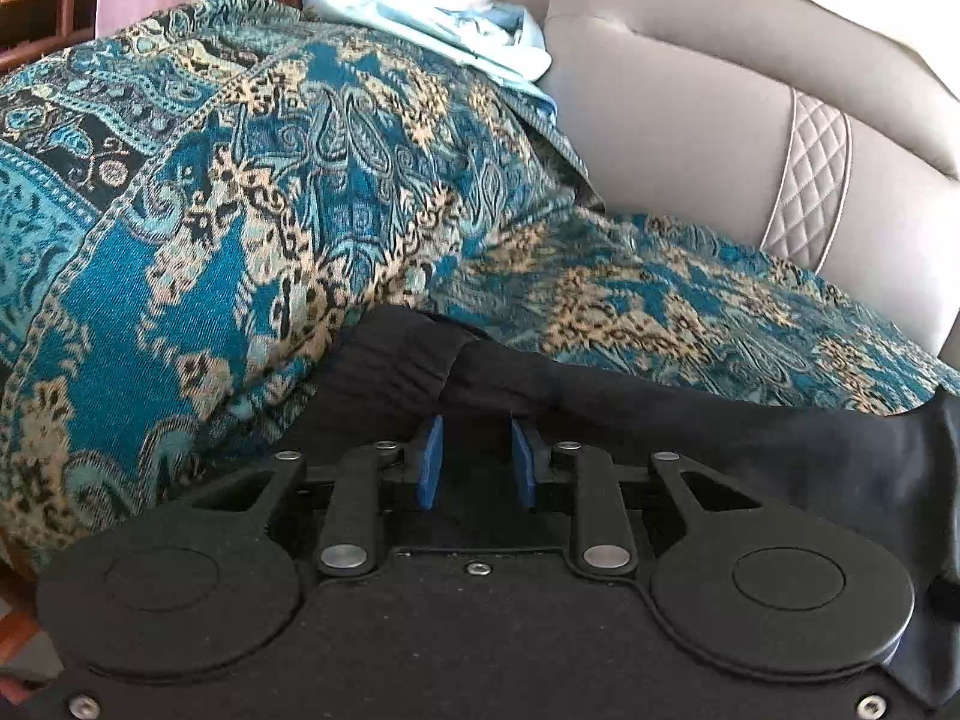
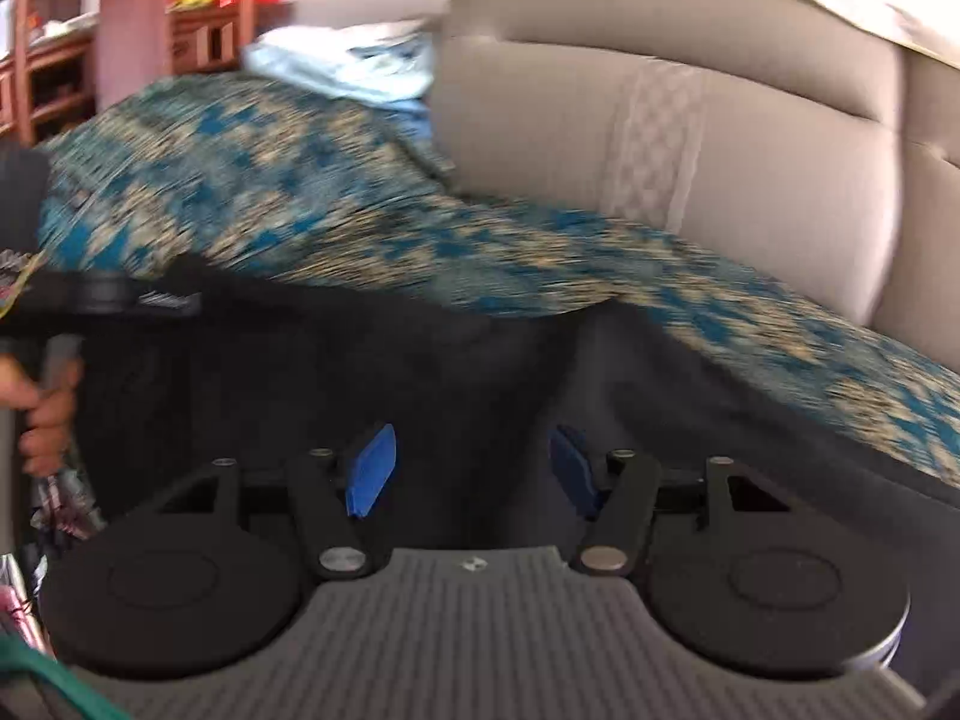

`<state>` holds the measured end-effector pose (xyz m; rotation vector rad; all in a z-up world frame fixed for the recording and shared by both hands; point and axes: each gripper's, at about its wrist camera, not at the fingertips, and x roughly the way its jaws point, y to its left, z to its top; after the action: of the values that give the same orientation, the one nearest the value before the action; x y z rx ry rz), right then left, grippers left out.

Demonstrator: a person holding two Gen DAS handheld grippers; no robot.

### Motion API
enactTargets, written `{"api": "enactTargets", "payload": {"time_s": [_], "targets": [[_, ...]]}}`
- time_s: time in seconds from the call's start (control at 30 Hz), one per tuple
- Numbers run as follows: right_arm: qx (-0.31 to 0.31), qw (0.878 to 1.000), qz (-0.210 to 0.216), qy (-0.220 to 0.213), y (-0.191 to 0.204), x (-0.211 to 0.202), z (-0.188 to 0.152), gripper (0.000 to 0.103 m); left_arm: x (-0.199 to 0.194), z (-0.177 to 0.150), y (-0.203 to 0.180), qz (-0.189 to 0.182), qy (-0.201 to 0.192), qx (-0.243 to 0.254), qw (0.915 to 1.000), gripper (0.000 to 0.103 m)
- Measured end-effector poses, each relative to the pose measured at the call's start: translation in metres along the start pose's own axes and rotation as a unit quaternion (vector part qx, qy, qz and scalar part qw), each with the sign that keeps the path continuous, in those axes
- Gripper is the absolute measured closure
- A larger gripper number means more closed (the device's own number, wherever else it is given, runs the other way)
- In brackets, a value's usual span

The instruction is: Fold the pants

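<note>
2 tools (image 1: pixel 477 459) (image 2: pixel 474 468) over 1 black pants (image 1: pixel 660 408) on 1 patterned throw (image 1: pixel 240 180)

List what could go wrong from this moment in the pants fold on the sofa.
1. The left gripper has its fingers parted over the black pants with no fabric visibly pinched, so a pull may lift nothing.
2. The patterned throw lies bunched against the pants; closing low could catch it too.
3. The right gripper is open and its view is blurred, so its grasp may land off the edge.

Pants (image 1: pixel 690 414): black. Throw (image 1: pixel 252 192): teal, tan paisley pattern. Sofa (image 1: pixel 690 138): grey-beige, quilted diamond strip. Cloth (image 1: pixel 432 24): pale blue.
</note>
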<state>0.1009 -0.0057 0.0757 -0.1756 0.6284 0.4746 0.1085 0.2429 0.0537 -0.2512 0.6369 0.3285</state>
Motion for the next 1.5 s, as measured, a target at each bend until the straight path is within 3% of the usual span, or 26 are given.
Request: {"api": "enactTargets", "payload": {"time_s": [0.1,0.23,0.37,0.73,1.17,1.5], "targets": [[-0.019,1.000,-0.001,0.010,0.012,0.016,-0.002,0.031,0.005,-0.003,-0.002,0.003,-0.008,0.016,0.9998,0.078],[-0.002,0.999,-0.045,0.019,-0.008,0.027,-0.008,0.032,0.005,-0.006,-0.004,0.003,-0.018,0.035,0.9992,0.078],[0.022,0.995,-0.091,0.030,-0.043,0.022,-0.008,0.032,0.002,-0.009,-0.002,-0.002,-0.027,0.044,0.9986,0.076],[0.120,0.980,-0.157,0.027,-0.174,-0.020,-0.042,0.031,0.002,-0.008,-0.002,0.000,-0.024,0.044,0.9987,0.076],[0.254,0.929,-0.270,0.001,-0.314,-0.101,-0.114,0.028,0.004,0.000,-0.008,0.020,-0.002,0.025,0.9995,0.076],[0.323,0.890,-0.320,-0.026,-0.377,-0.134,-0.144,0.025,0.005,0.004,-0.016,0.045,0.012,0.021,0.9987,0.075]]}}
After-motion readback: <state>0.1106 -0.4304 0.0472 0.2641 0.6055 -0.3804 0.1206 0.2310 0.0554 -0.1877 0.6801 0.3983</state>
